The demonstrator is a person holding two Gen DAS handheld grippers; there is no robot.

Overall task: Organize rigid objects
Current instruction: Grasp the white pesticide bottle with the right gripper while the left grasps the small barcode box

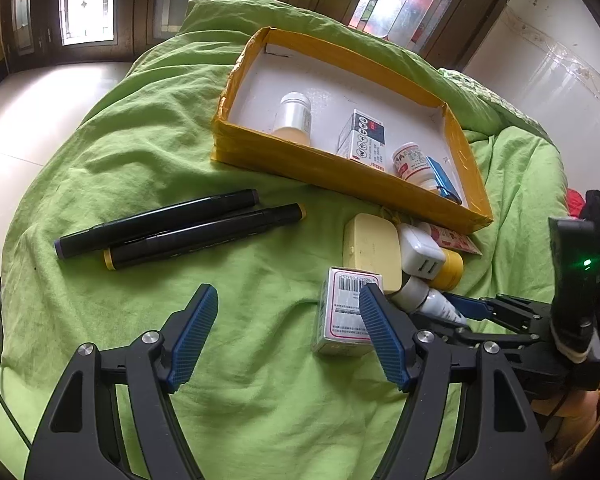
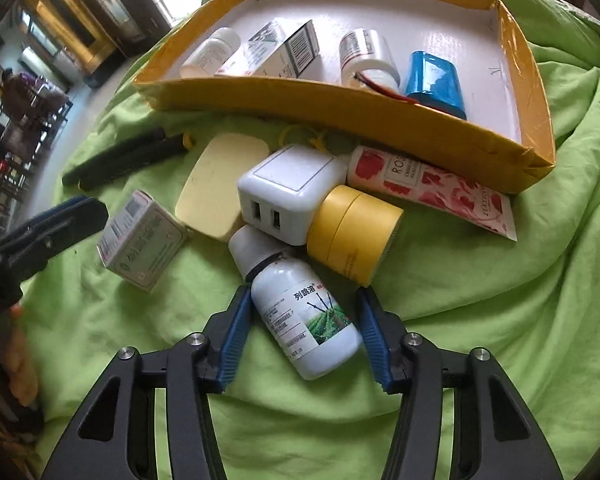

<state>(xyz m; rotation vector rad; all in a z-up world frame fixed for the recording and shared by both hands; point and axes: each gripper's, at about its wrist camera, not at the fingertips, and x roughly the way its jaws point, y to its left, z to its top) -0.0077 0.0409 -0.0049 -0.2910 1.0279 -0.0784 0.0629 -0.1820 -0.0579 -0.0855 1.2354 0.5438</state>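
We see each tool, left point(image 1: 288, 334) and right point(image 2: 302, 334), built of black angular arms with silver round screws and blue ribbed pads point(image 2: 233, 340); a green light glows on the right unit.

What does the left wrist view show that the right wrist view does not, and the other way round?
Only the left wrist view shows both black markers at full length. Only the right wrist view shows the white bottle's green label between the right gripper jaws, and the rose sachet whole. Both show the yellow tray, the white charger and the small carton.
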